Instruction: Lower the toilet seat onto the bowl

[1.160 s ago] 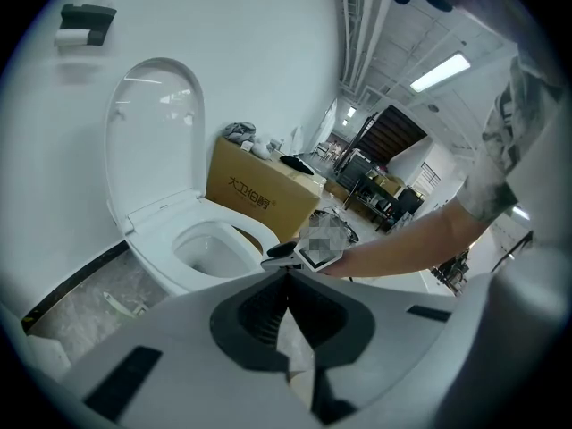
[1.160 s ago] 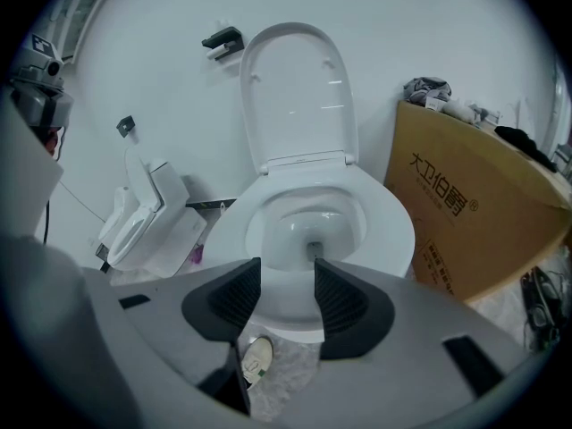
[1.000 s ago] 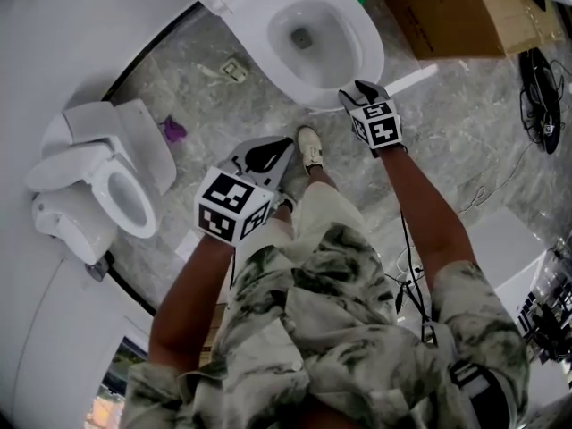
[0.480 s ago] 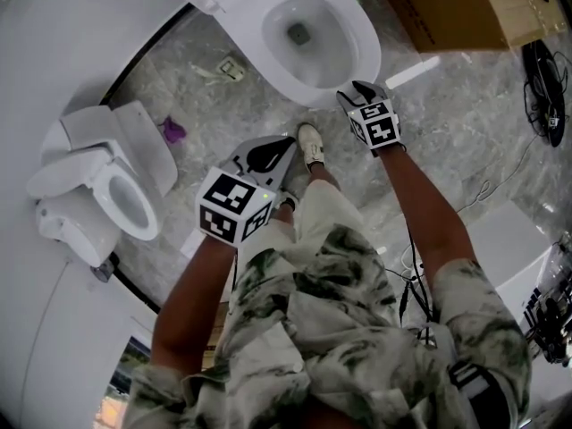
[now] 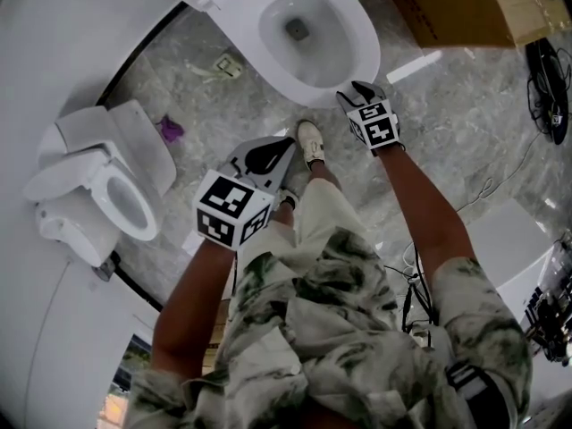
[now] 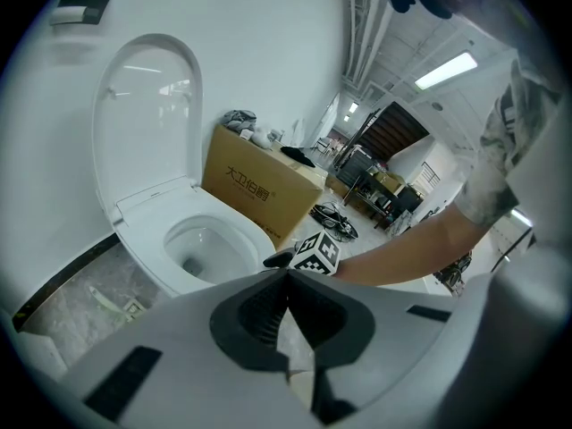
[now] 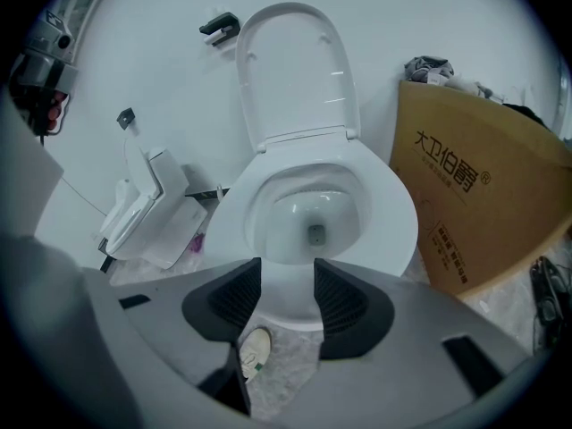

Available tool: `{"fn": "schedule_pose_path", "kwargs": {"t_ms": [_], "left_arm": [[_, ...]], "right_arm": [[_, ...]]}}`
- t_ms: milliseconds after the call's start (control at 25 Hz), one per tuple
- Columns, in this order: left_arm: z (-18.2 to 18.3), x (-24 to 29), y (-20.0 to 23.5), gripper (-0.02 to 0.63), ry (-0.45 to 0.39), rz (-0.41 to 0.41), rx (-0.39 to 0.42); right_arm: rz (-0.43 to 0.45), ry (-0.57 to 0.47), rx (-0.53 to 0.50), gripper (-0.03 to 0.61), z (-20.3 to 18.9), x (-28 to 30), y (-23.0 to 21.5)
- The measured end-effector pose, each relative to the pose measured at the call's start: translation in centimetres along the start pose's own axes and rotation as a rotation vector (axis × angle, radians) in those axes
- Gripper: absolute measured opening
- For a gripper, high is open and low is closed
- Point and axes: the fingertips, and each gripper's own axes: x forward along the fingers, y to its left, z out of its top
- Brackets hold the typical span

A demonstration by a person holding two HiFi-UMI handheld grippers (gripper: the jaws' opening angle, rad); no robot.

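Note:
A white toilet point(image 5: 308, 34) stands against the curved wall at the top of the head view. In the right gripper view its lid point(image 7: 295, 70) stands upright against the wall, and the seat ring point(image 7: 398, 217) lies flat on the bowl. My right gripper point(image 5: 357, 88) hovers just in front of the bowl's front rim. It is open point(image 7: 286, 298) with nothing between its pads. My left gripper point(image 5: 281, 146) hangs lower and to the left, above the person's shoe, away from the toilet. Its jaws point(image 6: 286, 280) are shut and hold nothing.
A second, smaller toilet unit point(image 5: 98, 186) stands on the floor at the left. A brown cardboard box point(image 5: 456, 7) sits right of the toilet. A small purple item point(image 5: 170, 130) and a scrap lie on the marble floor. Black cables point(image 5: 545, 79) are at the far right.
The toilet has slid slightly up and left in the head view. Both grippers keep almost the same place, with their jaws unchanged.

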Motion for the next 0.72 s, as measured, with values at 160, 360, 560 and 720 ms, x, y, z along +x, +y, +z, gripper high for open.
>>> {"fn": "schedule_pose_path", "kwargs": {"t_ms": [160, 360, 560, 720], "left_arm": [[-0.6, 0.4, 0.5, 0.023, 0.006, 0.004, -0.004], [-1.7, 1.3, 1.0, 0.023, 0.021, 0.005, -0.016], [-2.8, 2.2, 1.5, 0.023, 0.031, 0.005, -0.029], [-3.6, 2.7, 1.4, 0.023, 0.029, 0.007, -0.032]], "right_arm": [[0.002, 0.004, 0.005, 0.204, -0.9, 1.0, -0.2], [0.006, 0.014, 0.004, 0.204, -2.0, 2.4, -0.6], [0.01, 0.012, -0.02, 0.199, -3.0, 3.7, -0.9], [0.015, 0.017, -0.07, 0.196, -4.2, 4.4, -1.0]]}}
